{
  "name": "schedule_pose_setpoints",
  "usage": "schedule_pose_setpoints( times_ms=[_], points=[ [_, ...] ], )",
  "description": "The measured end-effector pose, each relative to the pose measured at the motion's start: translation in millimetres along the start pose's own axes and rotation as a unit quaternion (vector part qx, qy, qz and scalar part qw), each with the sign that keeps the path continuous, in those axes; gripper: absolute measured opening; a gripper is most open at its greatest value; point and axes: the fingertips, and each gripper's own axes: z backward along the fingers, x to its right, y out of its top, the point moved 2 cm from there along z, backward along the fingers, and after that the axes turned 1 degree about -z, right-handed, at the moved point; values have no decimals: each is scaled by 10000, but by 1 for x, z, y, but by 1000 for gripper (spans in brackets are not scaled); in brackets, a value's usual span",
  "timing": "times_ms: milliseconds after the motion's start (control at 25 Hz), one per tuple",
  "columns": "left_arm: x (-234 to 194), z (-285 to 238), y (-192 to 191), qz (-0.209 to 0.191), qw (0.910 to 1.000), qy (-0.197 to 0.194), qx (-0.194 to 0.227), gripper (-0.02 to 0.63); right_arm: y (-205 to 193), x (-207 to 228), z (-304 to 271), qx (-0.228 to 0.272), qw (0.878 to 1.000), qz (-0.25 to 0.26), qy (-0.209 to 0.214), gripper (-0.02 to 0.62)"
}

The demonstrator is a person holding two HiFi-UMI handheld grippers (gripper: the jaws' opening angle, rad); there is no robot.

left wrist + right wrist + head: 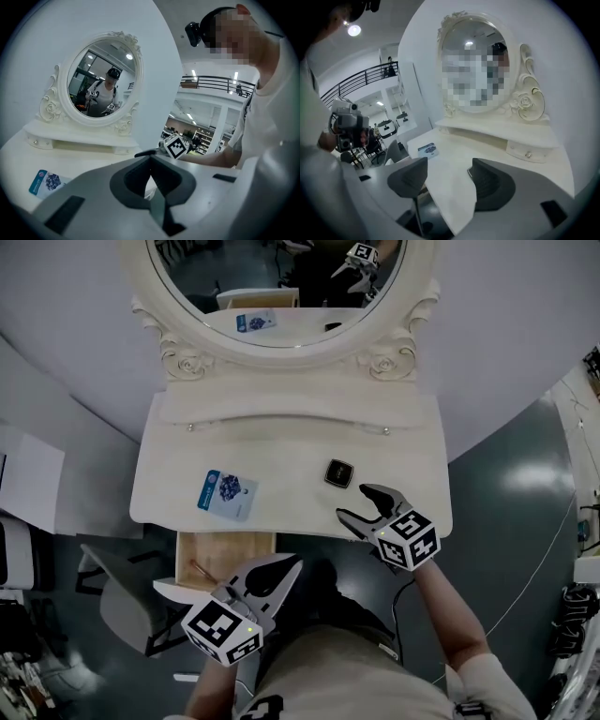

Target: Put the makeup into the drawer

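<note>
On the white dressing table (281, 460) lie a black square compact (339, 473) and a blue packet (226, 493). My right gripper (354, 501) hovers at the table's front edge just below the compact, open, with nothing between its fingers. In the right gripper view the right gripper (447, 176) straddles the table edge, the compact (469, 171) peeks from behind one finger, and the blue packet (427, 149) lies further left. My left gripper (281, 568) hangs over the open wooden drawer (225, 549), shut and empty. The left gripper (151, 161) shows its pads meeting.
An oval mirror (277, 287) stands at the back on a raised shelf with small knobs (386, 431). A thin stick-like item (200, 570) lies in the drawer. A grey chair (112, 596) stands left of the drawer. A cable (525, 587) trails across the floor on the right.
</note>
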Motion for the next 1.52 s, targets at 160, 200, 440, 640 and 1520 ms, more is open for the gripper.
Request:
schedule_pose_setpoints(
  times_ms=[160,200,440,640,1520],
  points=[
    [-8,-7,2,72,9999,133,-14,54,-4,32,-28,-399,9980,448,-182,290],
    [-10,-8,2,95,9998,171,-24,54,-6,39,-35,-522,9969,561,-196,293],
    [-19,-10,4,159,9990,414,-32,54,-18,65,-78,-1154,9878,1044,98,316],
    [-27,-6,4,211,9975,668,-17,54,-35,82,-103,-1579,9783,1326,218,318],
    [-33,24,4,234,9936,1106,56,54,-68,97,-128,-2097,9667,1446,264,316]
  ],
)
